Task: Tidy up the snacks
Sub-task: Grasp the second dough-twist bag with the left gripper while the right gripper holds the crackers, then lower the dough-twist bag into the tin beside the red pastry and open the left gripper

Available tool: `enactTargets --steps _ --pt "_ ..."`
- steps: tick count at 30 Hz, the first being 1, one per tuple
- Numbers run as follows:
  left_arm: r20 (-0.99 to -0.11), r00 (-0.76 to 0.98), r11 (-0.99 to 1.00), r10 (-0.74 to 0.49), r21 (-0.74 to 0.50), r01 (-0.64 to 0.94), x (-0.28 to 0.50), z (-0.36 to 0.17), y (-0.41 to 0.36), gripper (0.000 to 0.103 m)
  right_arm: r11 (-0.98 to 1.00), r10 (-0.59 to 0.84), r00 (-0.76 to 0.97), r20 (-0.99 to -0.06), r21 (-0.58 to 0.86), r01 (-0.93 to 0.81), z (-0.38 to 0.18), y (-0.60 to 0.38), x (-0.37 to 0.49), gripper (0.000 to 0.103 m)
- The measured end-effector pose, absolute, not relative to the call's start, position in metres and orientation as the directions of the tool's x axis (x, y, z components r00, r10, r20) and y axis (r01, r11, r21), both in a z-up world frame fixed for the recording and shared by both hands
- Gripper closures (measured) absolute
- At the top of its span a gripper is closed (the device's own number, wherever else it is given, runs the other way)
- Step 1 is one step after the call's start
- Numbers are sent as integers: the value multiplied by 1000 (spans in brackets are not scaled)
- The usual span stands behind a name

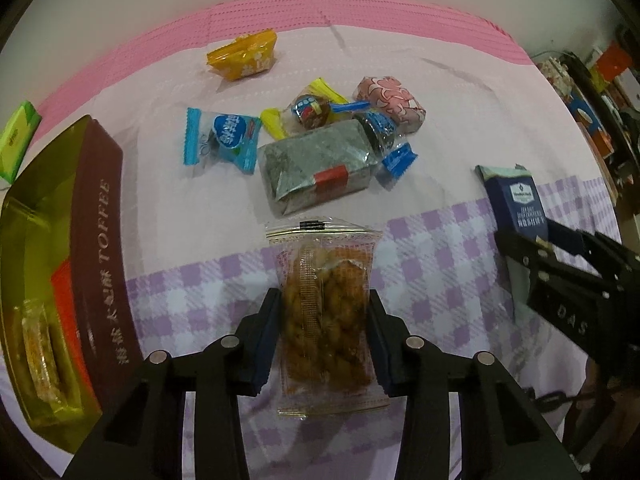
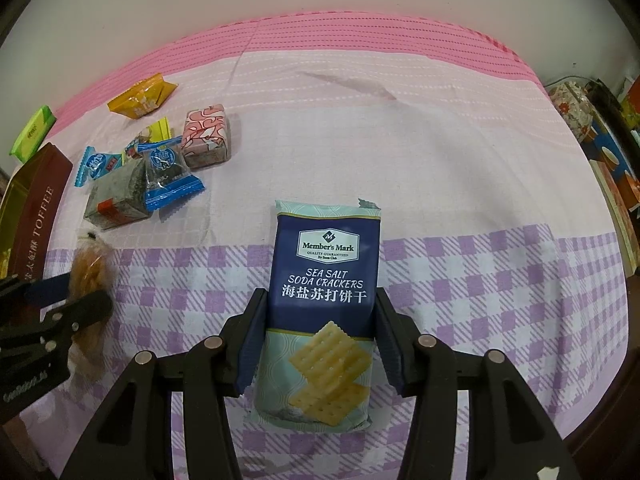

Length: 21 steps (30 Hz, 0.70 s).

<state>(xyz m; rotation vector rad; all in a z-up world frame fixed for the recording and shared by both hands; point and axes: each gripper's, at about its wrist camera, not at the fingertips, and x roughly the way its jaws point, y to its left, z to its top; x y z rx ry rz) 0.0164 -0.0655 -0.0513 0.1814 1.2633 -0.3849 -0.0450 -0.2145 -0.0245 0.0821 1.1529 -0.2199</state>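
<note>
The left gripper (image 1: 324,332) had its jaws clamped on a clear packet of fried twists (image 1: 326,312), which stood up between the blue pads and stuck out past their tips over the checked cloth (image 1: 432,264). The right gripper (image 2: 320,340) was clamped on a cracker pack (image 2: 324,300), held the same way, its upper half clear of the jaws. That pack read "Member's Mark", "Quality Guaranteed", "Sea Salt Soda Crackers", with Chinese characters below and crackers pictured.

To the left stood an open brown tin (image 1: 100,248) marked "TOFFEE" on its side, with Chinese lettering; wrapped snacks lay inside. Ahead, on the pale pink band of cloth, lay a loose cluster: a grey block (image 1: 316,170) with a red seal, two blue candies (image 1: 220,140) (image 1: 384,136), a pink patterned block (image 1: 392,102), a yellow-ended sweet (image 1: 308,110), and farther off an orange packet (image 1: 244,56). A green box (image 1: 18,140) sat behind the tin.
</note>
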Motion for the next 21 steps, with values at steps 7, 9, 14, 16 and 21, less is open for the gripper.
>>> enactTargets --steps 7,9,14,16,21 --pt "-946 261 919 -192 -80 385 4 -36 -56 61 975 -132 385 -914 -50 215 -25 -213 -44 54" --pt "-941 278 919 -193 -73 388 3 -28 -54 61 975 -132 385 -914 -51 215 -25 -213 -44 54" --pt "-927 322 925 -192 -61 375 -4 -2 -36 61 975 -131 381 -915 -49 216 -25 -211 -44 54" --pt "-921 341 932 -190 -60 356 -1 6 -25 61 975 -130 379 -916 -48 217 -24 -213 -42 54" --pt "-908 391 958 -153 -39 285 15 23 8 61 975 -129 377 -917 -47 217 -24 -213 -42 54"
